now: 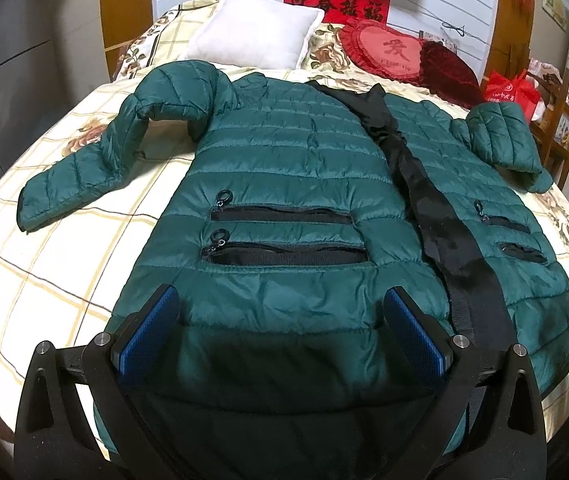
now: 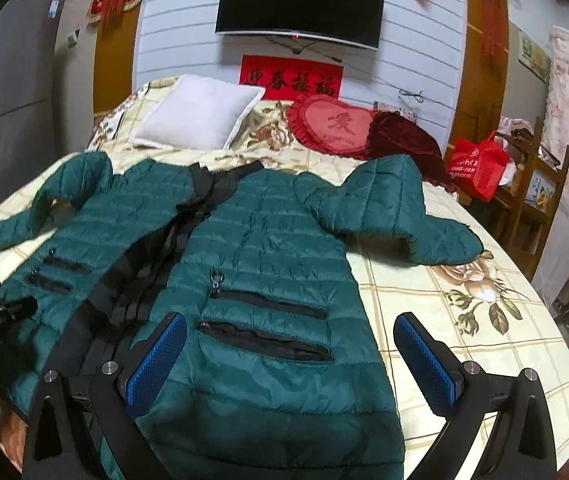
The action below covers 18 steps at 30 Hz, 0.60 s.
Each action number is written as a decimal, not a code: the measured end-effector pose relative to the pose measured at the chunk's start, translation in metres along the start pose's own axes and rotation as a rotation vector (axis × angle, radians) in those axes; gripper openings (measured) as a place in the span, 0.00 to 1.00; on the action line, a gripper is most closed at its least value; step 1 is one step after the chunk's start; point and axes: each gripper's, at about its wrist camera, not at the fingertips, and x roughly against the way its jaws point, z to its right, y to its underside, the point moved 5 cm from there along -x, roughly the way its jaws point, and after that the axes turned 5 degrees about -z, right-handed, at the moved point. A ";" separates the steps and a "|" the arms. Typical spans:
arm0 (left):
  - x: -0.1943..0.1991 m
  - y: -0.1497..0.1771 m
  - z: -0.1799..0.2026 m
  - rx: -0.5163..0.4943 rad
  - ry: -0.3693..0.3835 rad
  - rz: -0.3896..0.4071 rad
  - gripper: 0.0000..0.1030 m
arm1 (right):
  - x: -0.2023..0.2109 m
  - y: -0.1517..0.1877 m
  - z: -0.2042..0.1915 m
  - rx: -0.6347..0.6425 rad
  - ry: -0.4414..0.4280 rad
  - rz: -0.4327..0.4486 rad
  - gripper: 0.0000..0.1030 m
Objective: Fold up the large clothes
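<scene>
one green jacket (image 1: pixel 284 160), four zip pockets (image 1: pixel 280 215)

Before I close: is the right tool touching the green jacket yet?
Cannot tell. In the right wrist view the right tool stands open over the green jacket, but neither contact nor gap shows plainly.

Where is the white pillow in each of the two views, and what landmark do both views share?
Left wrist view: white pillow at top centre-left, behind the jacket's collar.
Right wrist view: white pillow in the upper left, at the head of the bed.
Shared landmark: red heart cushion, to the pillow's right in both.
</scene>
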 end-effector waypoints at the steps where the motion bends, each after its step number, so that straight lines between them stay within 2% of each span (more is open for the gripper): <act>1: 0.000 0.000 0.000 -0.003 -0.003 0.002 1.00 | 0.000 0.000 0.000 -0.005 -0.002 -0.013 1.00; 18: -0.002 0.002 -0.002 -0.010 -0.017 0.001 1.00 | -0.008 0.005 0.013 -0.051 0.001 -0.020 1.00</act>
